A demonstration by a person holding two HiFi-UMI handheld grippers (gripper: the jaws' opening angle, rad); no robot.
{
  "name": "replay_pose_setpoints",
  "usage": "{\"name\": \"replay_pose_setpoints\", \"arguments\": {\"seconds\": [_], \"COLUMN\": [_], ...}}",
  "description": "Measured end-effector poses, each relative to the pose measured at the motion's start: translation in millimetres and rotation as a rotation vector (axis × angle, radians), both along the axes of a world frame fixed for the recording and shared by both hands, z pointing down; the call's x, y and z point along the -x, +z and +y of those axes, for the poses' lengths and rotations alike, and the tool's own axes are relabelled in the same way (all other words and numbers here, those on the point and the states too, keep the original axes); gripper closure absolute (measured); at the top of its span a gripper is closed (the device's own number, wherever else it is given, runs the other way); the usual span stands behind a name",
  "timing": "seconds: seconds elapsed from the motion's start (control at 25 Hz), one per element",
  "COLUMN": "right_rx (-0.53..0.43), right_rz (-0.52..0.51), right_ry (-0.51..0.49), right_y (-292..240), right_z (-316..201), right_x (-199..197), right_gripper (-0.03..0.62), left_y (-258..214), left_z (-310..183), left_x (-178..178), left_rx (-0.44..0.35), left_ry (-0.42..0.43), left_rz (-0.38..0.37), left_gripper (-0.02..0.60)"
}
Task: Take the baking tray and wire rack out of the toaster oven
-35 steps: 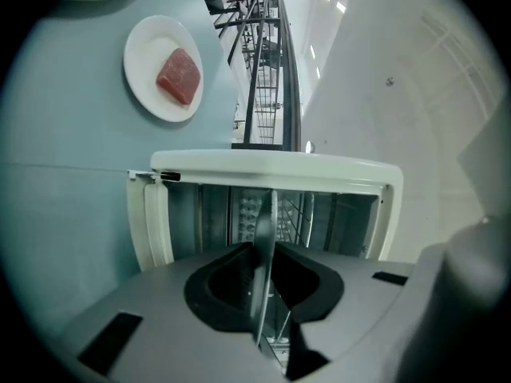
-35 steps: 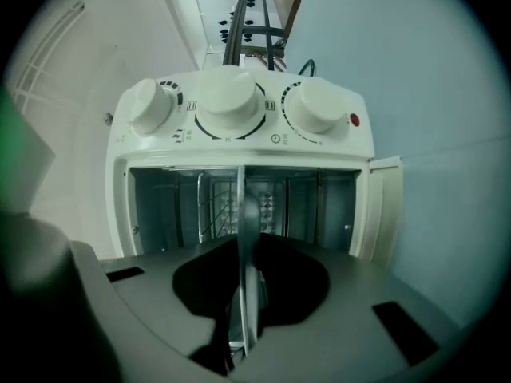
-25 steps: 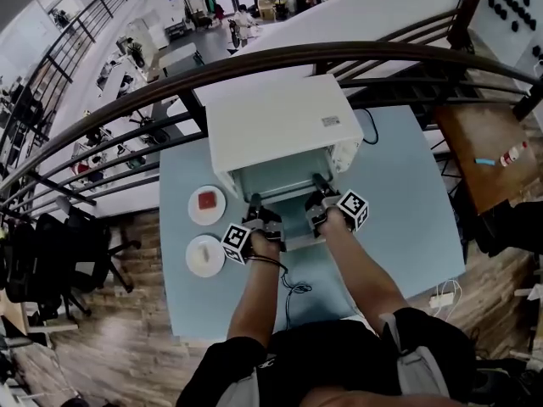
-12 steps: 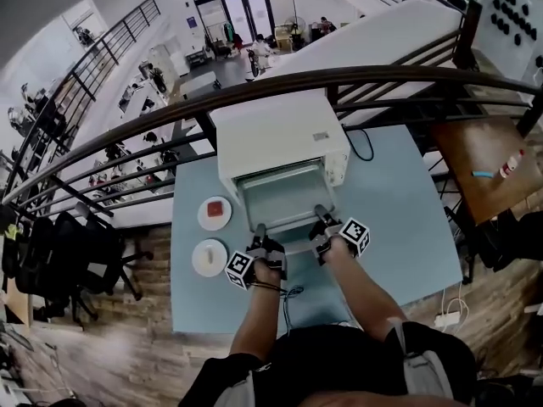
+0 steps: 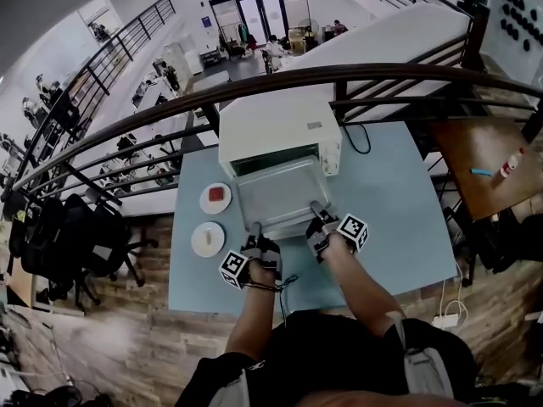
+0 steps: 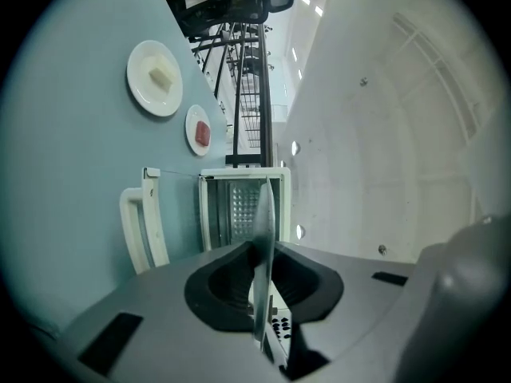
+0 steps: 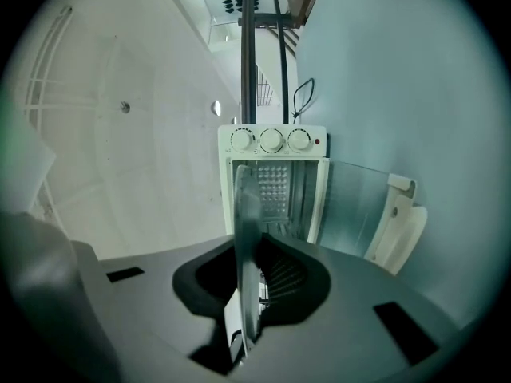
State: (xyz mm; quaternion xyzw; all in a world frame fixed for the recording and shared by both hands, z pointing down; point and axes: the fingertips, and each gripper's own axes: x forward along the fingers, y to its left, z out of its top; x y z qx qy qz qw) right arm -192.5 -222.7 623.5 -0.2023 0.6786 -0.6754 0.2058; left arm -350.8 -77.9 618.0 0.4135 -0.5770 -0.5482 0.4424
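The white toaster oven [image 5: 273, 132] stands at the back of the light blue table [image 5: 390, 202] with its glass door [image 7: 351, 206] folded down. I hold the grey baking tray [image 5: 280, 197] level in front of the oven mouth, above the door. My left gripper [image 5: 254, 229] is shut on the tray's near left edge and my right gripper [image 5: 316, 214] on its near right edge. Each gripper view shows the tray edge-on [image 6: 262, 238] [image 7: 243, 238], clamped between the dark pads. I cannot make out the wire rack inside the oven [image 7: 275, 186].
Left of the oven stand two white plates, one with a red piece [image 5: 215, 198] and one with a pale piece [image 5: 207, 239]. The door handle [image 6: 144, 226] juts toward me. A black cable [image 5: 365, 142] runs behind the oven. A dark railing [image 5: 356, 75] borders the table's far side.
Both grippers have drawn back toward me with the tray, which has slid out of the oven cavity and now hangs in front of it over the open door.
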Motion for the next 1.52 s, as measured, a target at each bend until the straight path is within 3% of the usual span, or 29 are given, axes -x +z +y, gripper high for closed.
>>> {"name": "replay_pose_setpoints", "arguments": {"seconds": [0.36, 0.64, 0.92, 1.16, 1.36, 1.52], "right_rx": [-0.028, -0.084, -0.103, -0.099, -0.083, -0.059], "right_rz": [-0.014, 0.014, 0.020, 0.038, 0.050, 0.062], "right_ry": [-0.009, 0.041, 0.127, 0.210, 0.292, 0.356], "right_y": [-10.4, -16.6, -17.8, -10.2, -2.4, 7.9], "right_z": [17.6, 12.4, -11.7, -16.2, -25.4, -30.2], "right_x": [-49.3, -105.4, -187.1, -212.6, -259.8, -295.2], "right_gripper": [0.543, 0.542, 0.542, 0.542, 0.542, 0.542], "left_y": [-8.9, -8.1, -7.6, 2.7, 7.4, 18.1], "left_z": [18.4, 4.7, -33.1, -50.2, -73.3, -85.9], "left_x": [-51.1, -99.1, -171.1, -188.5, -228.8, -260.3], "left_rx": [-0.011, -0.029, -0.033, -0.026, -0.026, 0.006], "left_ry": [0.022, 0.091, 0.191, 0.285, 0.369, 0.447], "left_rz": [-0.024, -0.030, -0.036, -0.025, -0.013, -0.046], "left_gripper": [0.518, 0.518, 0.518, 0.517, 0.515, 0.511]}}
